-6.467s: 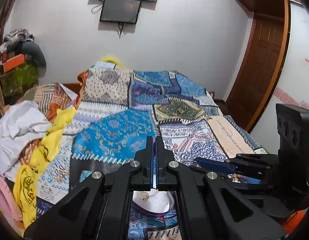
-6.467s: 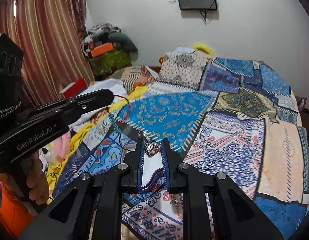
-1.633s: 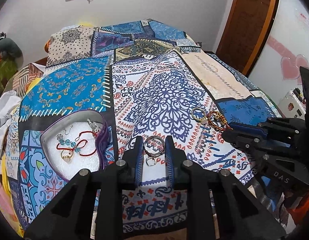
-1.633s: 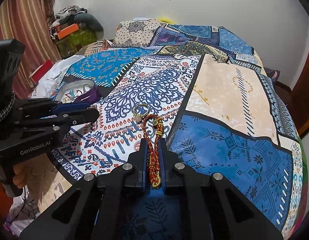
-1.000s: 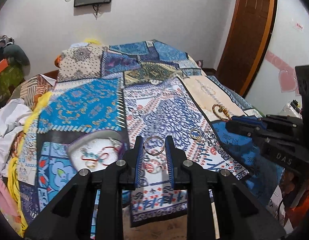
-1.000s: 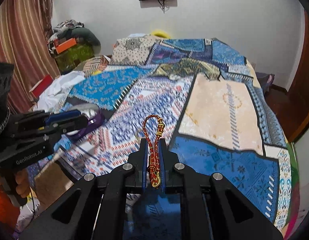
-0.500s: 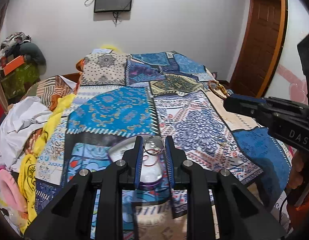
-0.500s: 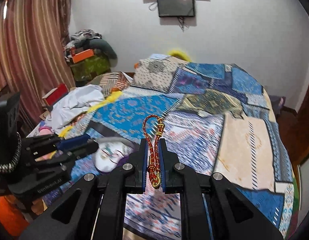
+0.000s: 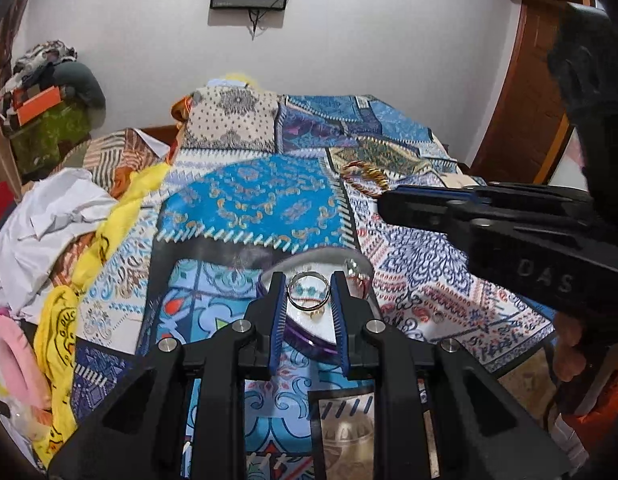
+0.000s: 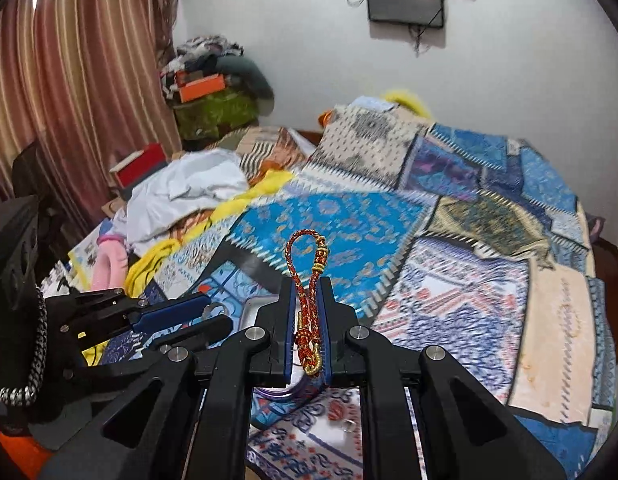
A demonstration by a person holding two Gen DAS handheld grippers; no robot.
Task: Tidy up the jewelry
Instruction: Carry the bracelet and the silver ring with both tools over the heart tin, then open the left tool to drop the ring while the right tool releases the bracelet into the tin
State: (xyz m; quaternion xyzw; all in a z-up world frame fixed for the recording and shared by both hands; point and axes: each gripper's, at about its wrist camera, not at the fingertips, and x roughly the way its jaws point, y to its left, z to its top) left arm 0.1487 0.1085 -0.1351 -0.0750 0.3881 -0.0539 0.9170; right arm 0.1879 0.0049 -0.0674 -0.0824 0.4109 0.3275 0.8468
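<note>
My left gripper (image 9: 309, 294) is shut on a silver ring (image 9: 308, 291) and holds it just above the white heart-shaped jewelry tray (image 9: 321, 260) with a purple rim. A gold ring and a red beaded string lie in the tray. My right gripper (image 10: 307, 304) is shut on a red and gold braided bracelet (image 10: 307, 276), its loop standing up above the fingertips. In the left wrist view the right gripper (image 9: 393, 202) hovers right of the tray with the bracelet (image 9: 363, 178). In the right wrist view the left gripper (image 10: 213, 312) sits low left, beside the tray (image 10: 255, 306).
A patchwork bedspread (image 9: 253, 204) covers the bed. White and yellow clothes (image 9: 65, 220) pile at the left edge. A small ring (image 10: 349, 423) lies on the cloth near the front. Striped curtains (image 10: 69, 80) hang left, a wooden door (image 9: 521, 100) stands right.
Both grippers swung left from the spread's right side to the tray, each carrying its piece. The left gripper's ring now hangs over the tray; the right gripper with the bracelet came closer.
</note>
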